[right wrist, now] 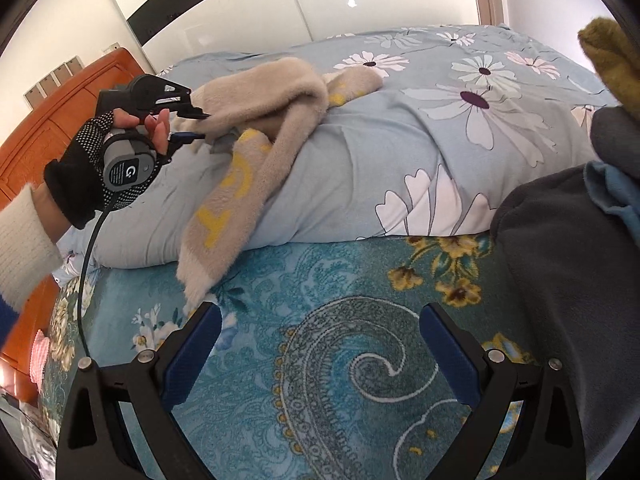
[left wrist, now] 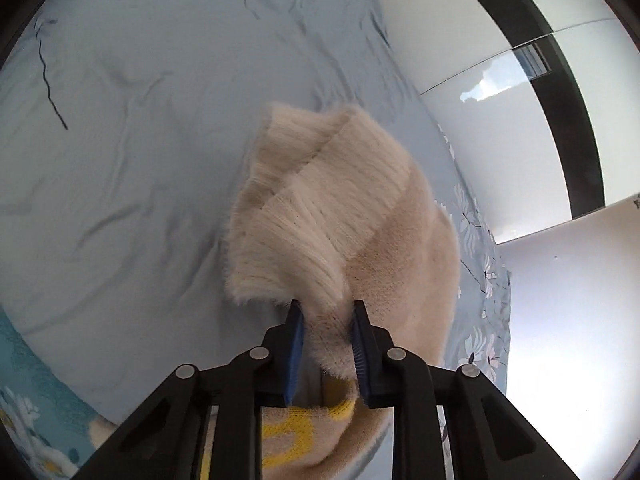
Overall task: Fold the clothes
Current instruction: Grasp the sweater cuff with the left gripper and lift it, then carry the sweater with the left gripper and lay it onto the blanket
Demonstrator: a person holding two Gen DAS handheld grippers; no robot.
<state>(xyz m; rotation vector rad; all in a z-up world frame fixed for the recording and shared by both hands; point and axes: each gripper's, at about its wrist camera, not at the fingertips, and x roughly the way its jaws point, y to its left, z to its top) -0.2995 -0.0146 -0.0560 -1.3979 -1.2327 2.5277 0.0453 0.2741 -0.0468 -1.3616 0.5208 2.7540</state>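
A: What is held by the left hand-held gripper (left wrist: 325,312)?

B: A fold of the beige sweater (left wrist: 340,216) is pinched between its blue pads; the garment is draped over the quilt (right wrist: 400,152), one end trailing off the quilt's near edge onto the teal blanket (right wrist: 320,320)

A: And the right hand-held gripper (right wrist: 320,322)?

B: It is spread wide, empty, below that trailing end. The loose end should probably be gripped before the sweater is laid flat on the quilt
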